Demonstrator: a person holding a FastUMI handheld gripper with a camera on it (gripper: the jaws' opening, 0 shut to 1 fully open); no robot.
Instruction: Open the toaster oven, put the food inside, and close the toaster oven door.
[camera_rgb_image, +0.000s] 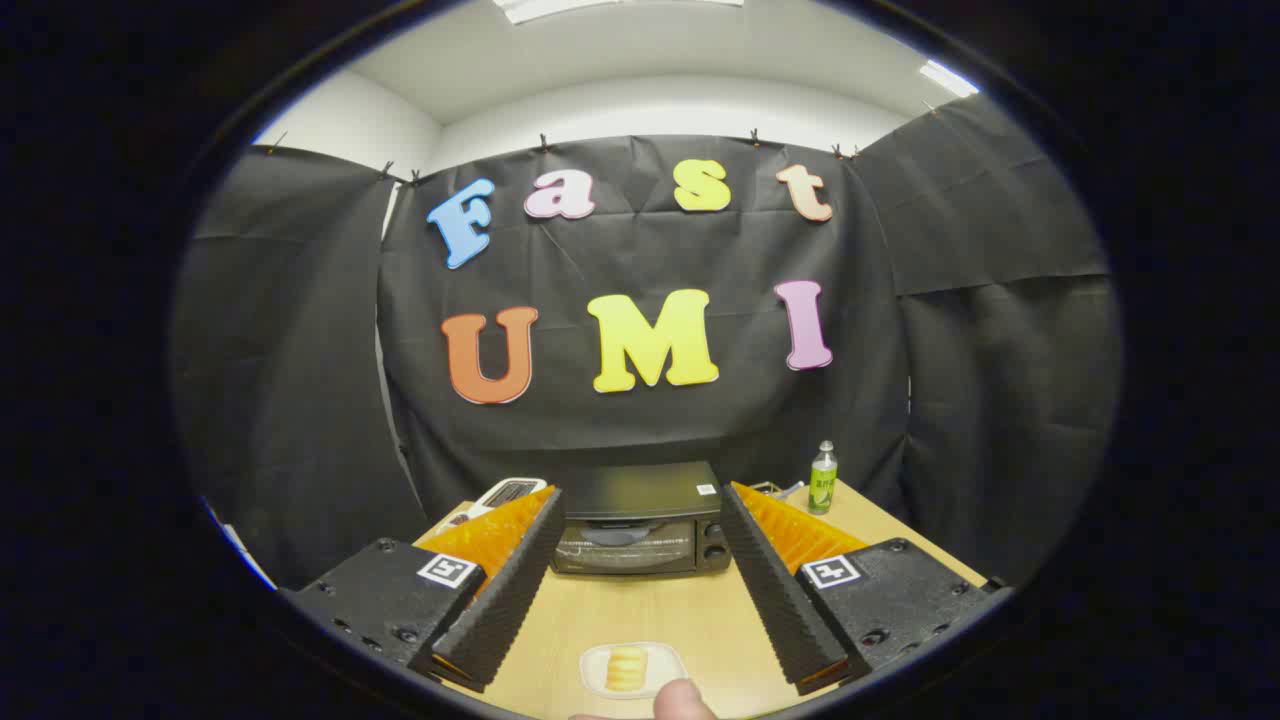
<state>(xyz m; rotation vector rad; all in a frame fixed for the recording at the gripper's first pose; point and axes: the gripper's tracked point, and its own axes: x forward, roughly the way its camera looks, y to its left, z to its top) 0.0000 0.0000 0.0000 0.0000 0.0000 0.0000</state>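
Gripper (640, 505) hanging above table (700, 610), fingers spread wide, gripping nothing. Oven (642, 522) sitting beyond fingertips at table's far end, door looking closed. Food (627, 667) lying on small plate (600, 668) near table's close edge, between fingers' bases, well apart from oven. Fingertip (683, 700) of person poking in just beside plate. Bottle (823, 478) standing right of oven. Judging: nothing done yet; opening door, loading food, closing door all remaining.

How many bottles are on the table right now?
1: a green bottle stands at the table's far edge, right of the toaster oven, beyond the open gripper. Others may be hidden behind the oven.
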